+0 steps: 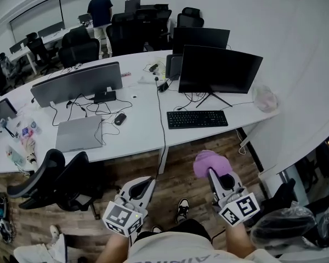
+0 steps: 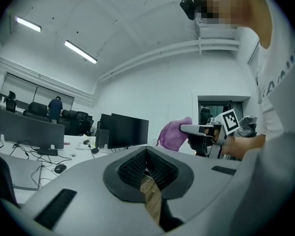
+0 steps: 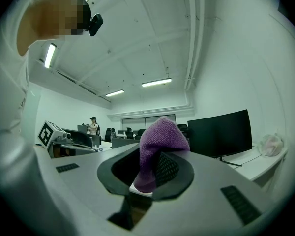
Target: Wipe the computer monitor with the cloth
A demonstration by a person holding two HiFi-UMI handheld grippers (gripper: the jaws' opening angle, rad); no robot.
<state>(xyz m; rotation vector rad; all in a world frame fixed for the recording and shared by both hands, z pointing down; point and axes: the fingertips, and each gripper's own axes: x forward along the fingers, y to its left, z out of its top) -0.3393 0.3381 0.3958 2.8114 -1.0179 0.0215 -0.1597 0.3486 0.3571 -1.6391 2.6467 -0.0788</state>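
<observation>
A black computer monitor point(image 1: 219, 69) stands on the white desk point(image 1: 137, 130) ahead of me, screen dark, with a black keyboard point(image 1: 197, 119) in front of it. My right gripper point(image 1: 213, 171) is held low over the wooden floor, short of the desk, shut on a purple cloth point(image 1: 208, 162) that bunches up above its jaws. In the right gripper view the cloth point(image 3: 158, 149) fills the jaws, and the monitor point(image 3: 220, 133) shows to the right. My left gripper point(image 1: 148, 184) hangs beside it, shut with nothing in it. The left gripper view shows the monitor point(image 2: 129, 131) and the cloth point(image 2: 174, 133).
A second monitor point(image 1: 77, 84), a closed laptop point(image 1: 78, 133) and a mouse point(image 1: 119, 119) sit on the desk's left part. A black office chair point(image 1: 55, 179) stands at the lower left. A crumpled plastic bag point(image 1: 265, 98) lies right of the monitor. A person point(image 1: 101, 12) stands far back.
</observation>
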